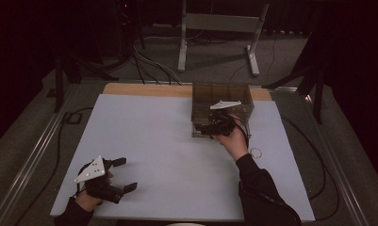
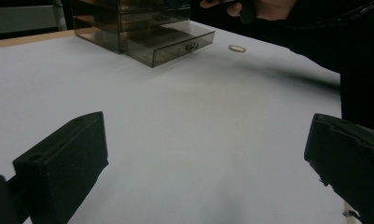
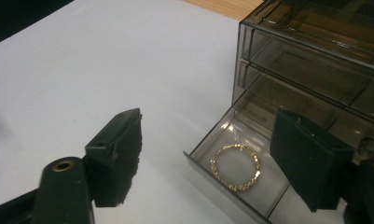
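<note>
Two gold rings are in play! One gold bracelet-like ring (image 3: 235,166) lies flat in the pulled-out bottom drawer (image 3: 264,196) of the smoky clear drawer box (image 1: 222,109), right between the spread jaws of the right hand-held gripper (image 3: 222,161), touching neither. The second ring (image 1: 256,152) sits on the white worktop (image 1: 168,146), just beside the right hand (image 1: 234,141), near the box. Over at the near left corner, the left hand-held gripper (image 1: 123,174) rests low with its jaws wide apart, holding nothing, well away from the box.
</note>
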